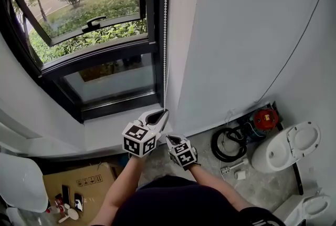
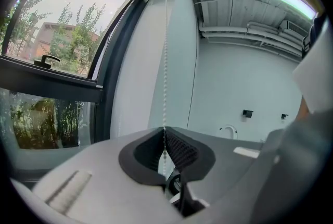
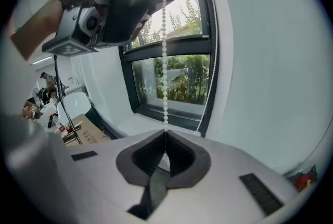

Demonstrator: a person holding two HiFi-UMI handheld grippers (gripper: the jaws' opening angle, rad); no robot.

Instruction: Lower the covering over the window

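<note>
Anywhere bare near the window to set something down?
The window sill is bare between the window frame and the left gripper. Crowded: the floor at right with coiled hose and toilet, and the cardboard box with small items.

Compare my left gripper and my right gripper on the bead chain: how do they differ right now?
The left gripper clamps the bead chain higher up, while the right gripper clamps it just below. The left gripper's tips reach over the window sill, while the right gripper sits back from it. What they share: both have their jaws shut on the chain.
</note>
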